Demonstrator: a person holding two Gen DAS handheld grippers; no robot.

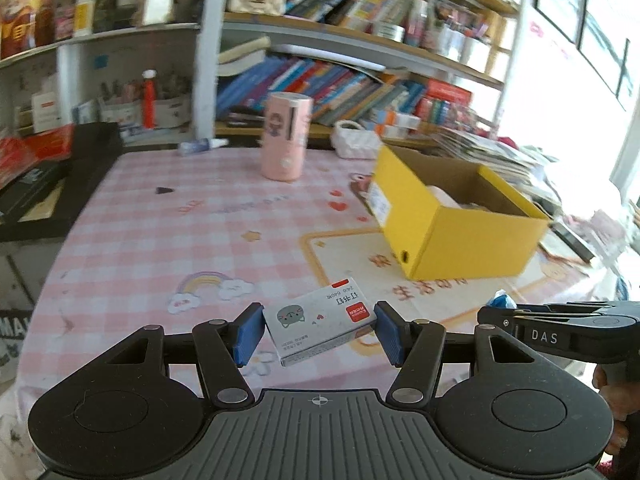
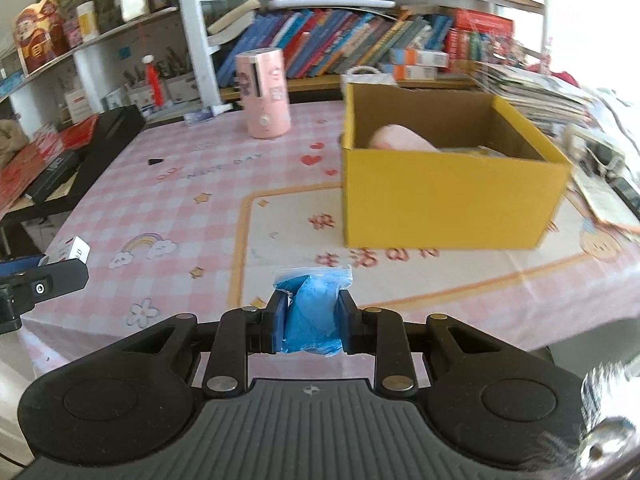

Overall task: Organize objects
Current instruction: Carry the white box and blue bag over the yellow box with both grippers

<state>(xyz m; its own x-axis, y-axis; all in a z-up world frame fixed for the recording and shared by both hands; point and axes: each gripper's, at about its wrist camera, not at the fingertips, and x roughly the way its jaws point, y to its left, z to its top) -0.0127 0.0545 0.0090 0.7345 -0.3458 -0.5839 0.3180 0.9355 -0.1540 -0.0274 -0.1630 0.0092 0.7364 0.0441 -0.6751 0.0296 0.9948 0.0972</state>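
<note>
Staple box (image 1: 320,320), white, cat print, clamped in left claw (image 1: 318,334); right claw (image 2: 313,317) clamps blue bag (image 2: 312,312).

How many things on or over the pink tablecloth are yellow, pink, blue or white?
Yellow: 1, the cardboard box.
Pink: 1, the cylinder.
Blue: 1, the bag in the right gripper.
White: 1, the staples box in the left gripper.
Total: 4.

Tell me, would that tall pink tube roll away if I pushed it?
Probably it would tip first: the pink tube stands upright on the table, tall for its base. Once lying down, its round sides would likely let it roll. It looks stiff, not squishy, so a push should not dent it.
</note>
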